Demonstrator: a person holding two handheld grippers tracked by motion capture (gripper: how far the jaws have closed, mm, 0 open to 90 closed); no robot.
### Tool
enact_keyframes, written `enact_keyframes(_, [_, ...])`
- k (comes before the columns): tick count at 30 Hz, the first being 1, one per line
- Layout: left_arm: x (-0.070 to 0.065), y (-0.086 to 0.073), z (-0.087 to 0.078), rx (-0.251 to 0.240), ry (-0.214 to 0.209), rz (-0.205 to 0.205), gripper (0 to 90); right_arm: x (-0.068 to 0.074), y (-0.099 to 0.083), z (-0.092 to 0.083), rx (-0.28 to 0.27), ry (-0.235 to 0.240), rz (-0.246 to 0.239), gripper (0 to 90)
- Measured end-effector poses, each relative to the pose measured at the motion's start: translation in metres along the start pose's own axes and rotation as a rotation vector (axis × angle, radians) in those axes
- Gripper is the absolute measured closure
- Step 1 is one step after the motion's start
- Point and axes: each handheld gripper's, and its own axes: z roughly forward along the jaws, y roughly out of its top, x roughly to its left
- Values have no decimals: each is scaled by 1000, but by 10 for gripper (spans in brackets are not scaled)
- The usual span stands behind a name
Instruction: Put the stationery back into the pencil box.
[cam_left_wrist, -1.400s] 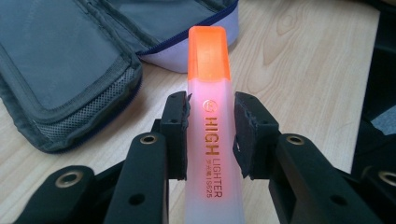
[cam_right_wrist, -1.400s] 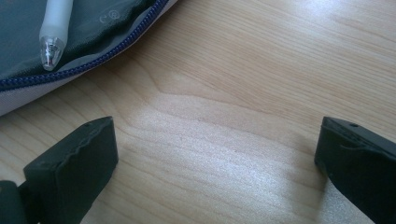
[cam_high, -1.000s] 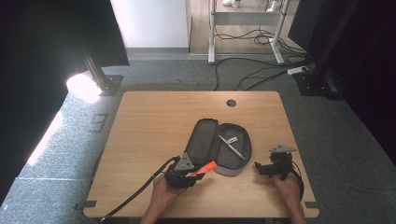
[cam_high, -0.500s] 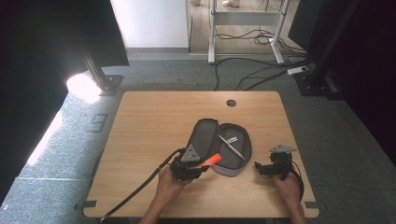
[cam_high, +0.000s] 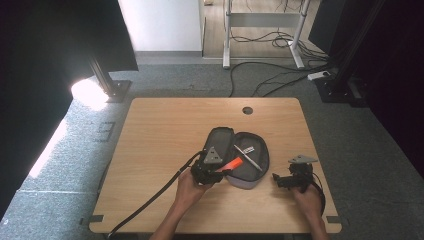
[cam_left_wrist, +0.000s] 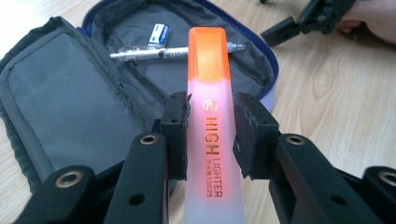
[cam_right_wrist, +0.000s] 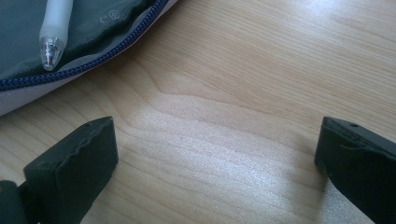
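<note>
Both hand-held grippers: left (cam_left_wrist: 210, 135) clamped on highlighter (cam_left_wrist: 208, 79), now over pouch (cam_high: 252, 167); right (cam_right_wrist: 217, 158) apart, unmoved.

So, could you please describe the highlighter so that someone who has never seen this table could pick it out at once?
On the wooden table lies an open grey pencil case with a blue zip. Just in front of it, the left gripper holds the highlighter upright between its black fingers. Unlike the slim silvery pen and small eraser inside the case, it is chunky, translucent, with an orange cap.
</note>
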Motion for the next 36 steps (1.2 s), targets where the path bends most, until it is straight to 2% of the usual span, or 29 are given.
enact_keyframes(1, [3, 3, 3, -3, -7, -10, 664, 0, 0, 0, 0, 0, 0, 0])
enact_keyframes(8, [6, 13, 13, 0, -10, -12, 664, 0, 0, 0, 0, 0, 0, 0])
enact_keyframes(11, [5, 19, 20, 17, 4, 7, 664, 0, 0, 0, 0, 0, 0, 0])
enact_keyframes(12, [6, 23, 24, 17, -7, 3, 664, 0, 0, 0, 0, 0, 0, 0])
enact_keyframes(15, [6, 27, 29, 23, 6, 14, 664, 0, 0, 0, 0, 0, 1, 0])
enact_keyframes(16, [8, 31, 33, 17, -4, 8, 664, 0, 0, 0, 0, 0, 1, 0])
enact_keyframes(19, [8, 36, 39, 24, 7, 19, 664, 0, 0, 0, -1, 0, 1, 0])
enact_keyframes(22, [9, 39, 42, 15, -3, 11, 664, 0, 0, 0, 0, 0, 1, 0])
enact_keyframes(25, [9, 45, 50, 30, 10, 24, 664, 0, 0, 0, 0, 0, 1, 0])
enact_keyframes(27, [10, 47, 53, 25, -1, 15, 664, 0, 0, 0, 0, 0, 1, 0])
enact_keyframes(32, [11, 52, 60, 34, 8, 17, 664, 0, 0, 0, 1, 3, -2, 0])
enact_keyframes(36, [13, 57, 67, 21, -5, 7, 664, 0, 0, 0, 0, 3, -4, 0])
